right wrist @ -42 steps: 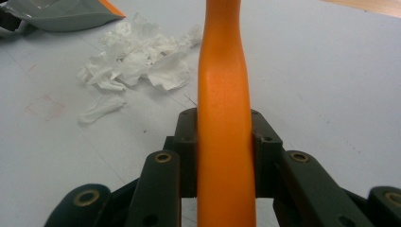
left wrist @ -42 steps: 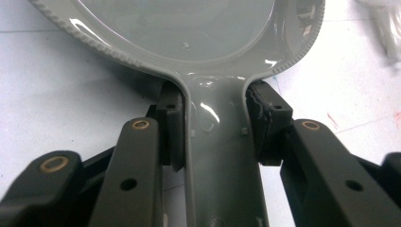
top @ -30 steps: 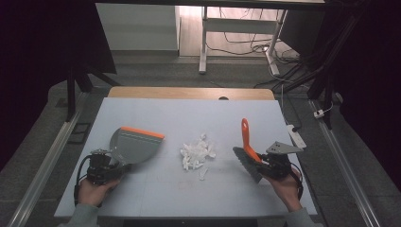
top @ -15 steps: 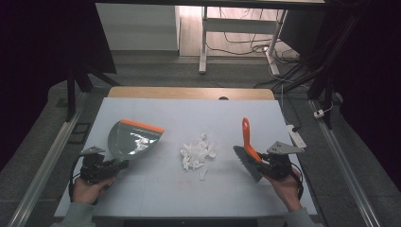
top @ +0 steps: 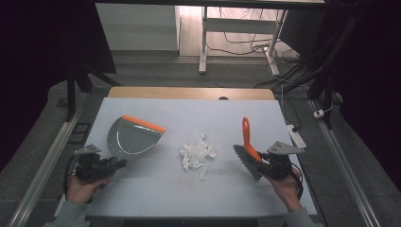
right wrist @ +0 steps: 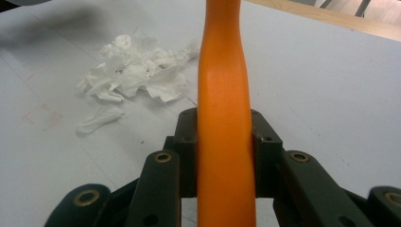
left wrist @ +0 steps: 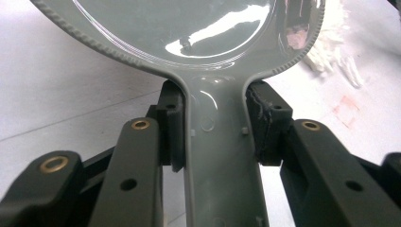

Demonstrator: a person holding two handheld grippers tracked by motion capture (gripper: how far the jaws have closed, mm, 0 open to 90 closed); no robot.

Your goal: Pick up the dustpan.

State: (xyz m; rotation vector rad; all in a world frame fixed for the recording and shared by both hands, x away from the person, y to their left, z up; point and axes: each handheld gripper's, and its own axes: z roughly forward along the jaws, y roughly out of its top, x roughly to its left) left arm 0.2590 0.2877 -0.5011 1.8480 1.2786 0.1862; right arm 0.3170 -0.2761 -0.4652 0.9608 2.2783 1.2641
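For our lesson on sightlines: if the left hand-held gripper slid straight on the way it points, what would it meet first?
Probably the heap of torn white paper scraps. The left hand-held gripper, shut on the grey plastic dustpan with an orange lip, points toward the table's middle; the dustpan's lip would likely arrive first, though depth is uncertain.

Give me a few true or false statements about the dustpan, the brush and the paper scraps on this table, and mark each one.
1. The left tool grips the dustpan by its handle. True.
2. The right tool is open and holds nothing. False: it is shut on the brush, on its orange handle.
3. The paper scraps lie on the table between dustpan and brush. True.
4. The scraps are already in the dustpan. False: they lie on the table beside it.
5. The dustpan has a blue front edge. False: the edge is orange.
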